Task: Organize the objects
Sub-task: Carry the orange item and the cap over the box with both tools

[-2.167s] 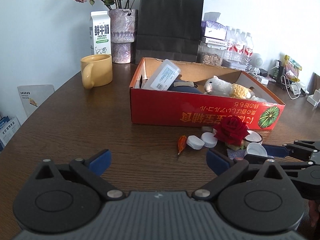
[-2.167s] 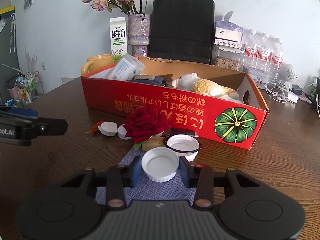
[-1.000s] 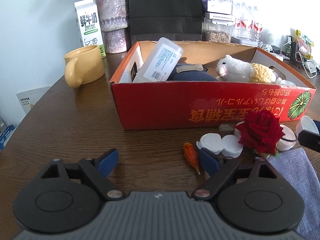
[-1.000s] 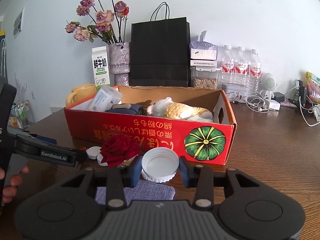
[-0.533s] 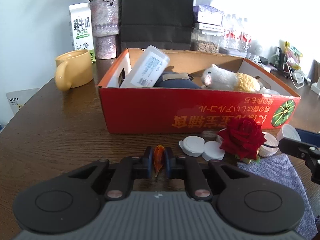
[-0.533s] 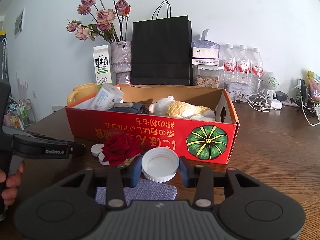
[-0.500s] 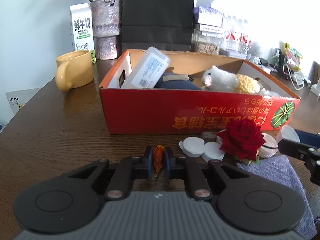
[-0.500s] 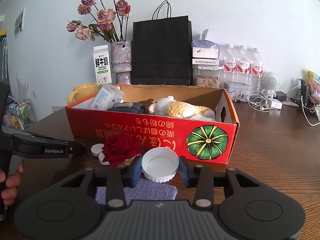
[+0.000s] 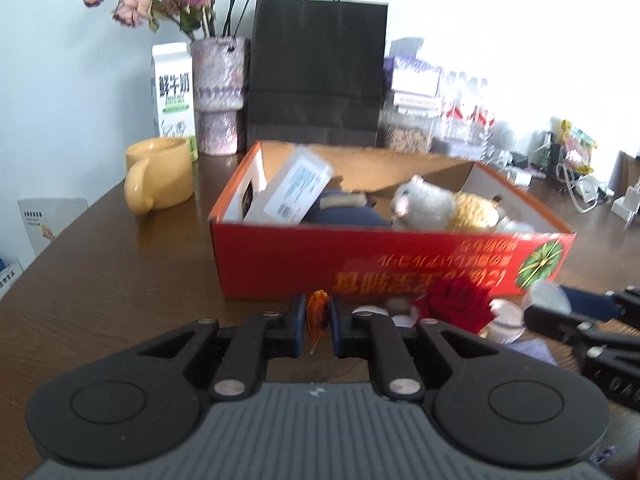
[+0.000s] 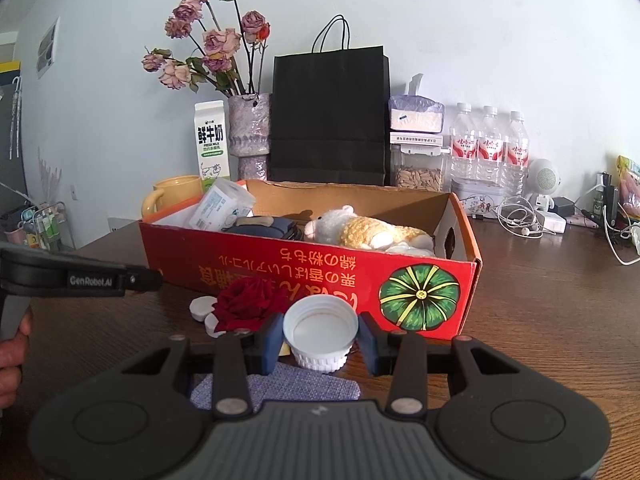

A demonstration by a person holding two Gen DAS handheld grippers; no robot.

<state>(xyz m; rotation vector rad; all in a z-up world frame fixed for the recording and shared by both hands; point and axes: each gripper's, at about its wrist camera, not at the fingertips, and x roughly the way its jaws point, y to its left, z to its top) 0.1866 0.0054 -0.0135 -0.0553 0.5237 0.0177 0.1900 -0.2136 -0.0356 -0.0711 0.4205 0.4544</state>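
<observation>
Orange petal (image 9: 318, 312) sits pinched between the closed fingers of the left gripper (image 9: 319, 322) at lower centre of the left wrist view, in front of the red cardboard box (image 9: 384, 264) filling mid-frame. Inside the box lie a plush sheep (image 9: 444, 204) and a white labelled container (image 9: 294, 192). A red rose (image 9: 456, 304) and white caps (image 9: 506, 316) lie at lower right; a yellow mug (image 9: 160, 180) stands at left.

In the right wrist view, the right gripper (image 10: 320, 338) clamps a white cap (image 10: 320, 332), open side up, at lower centre above a grey cloth (image 10: 276, 388). The box fills centre frame, the rose lies left of the cap, and the left gripper reaches in from the left edge.
</observation>
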